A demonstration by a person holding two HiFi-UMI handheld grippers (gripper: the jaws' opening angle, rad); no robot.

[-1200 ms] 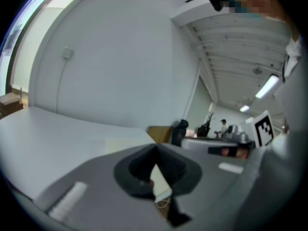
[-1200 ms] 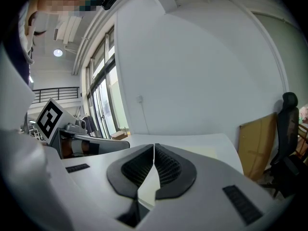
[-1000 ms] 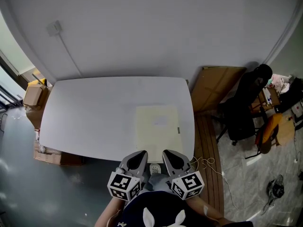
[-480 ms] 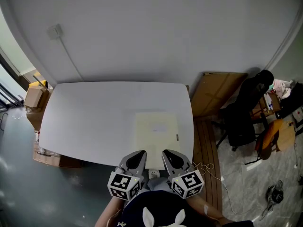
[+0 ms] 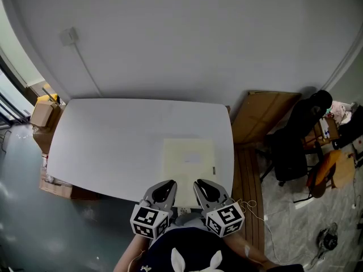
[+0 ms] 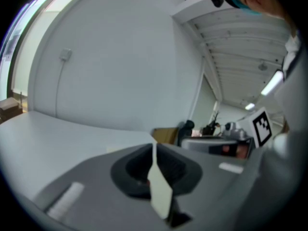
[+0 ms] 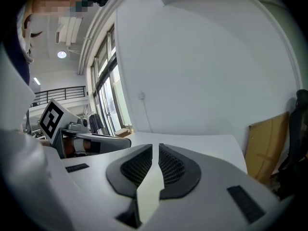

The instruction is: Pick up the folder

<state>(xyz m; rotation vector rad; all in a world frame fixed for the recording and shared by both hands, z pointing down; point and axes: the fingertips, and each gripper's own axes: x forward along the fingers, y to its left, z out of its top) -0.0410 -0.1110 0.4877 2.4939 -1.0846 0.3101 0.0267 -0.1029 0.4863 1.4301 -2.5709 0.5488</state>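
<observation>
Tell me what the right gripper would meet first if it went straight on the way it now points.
Probably the folder: the right gripper points forward and slightly down over the near edge of the table, and the folder lies straight ahead. How high the gripper is above it is unclear.

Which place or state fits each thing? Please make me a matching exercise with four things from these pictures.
Things:
1. folder
2. cardboard sheet
3. left claw
4. box

Places or states:
a. stands on edge, right of the table
b. shut and empty, at the table's near edge
c. lies flat on the table, toward its right end
d. beside the table's left end

Pairs: 1-c, 2-a, 3-b, 4-d
</observation>
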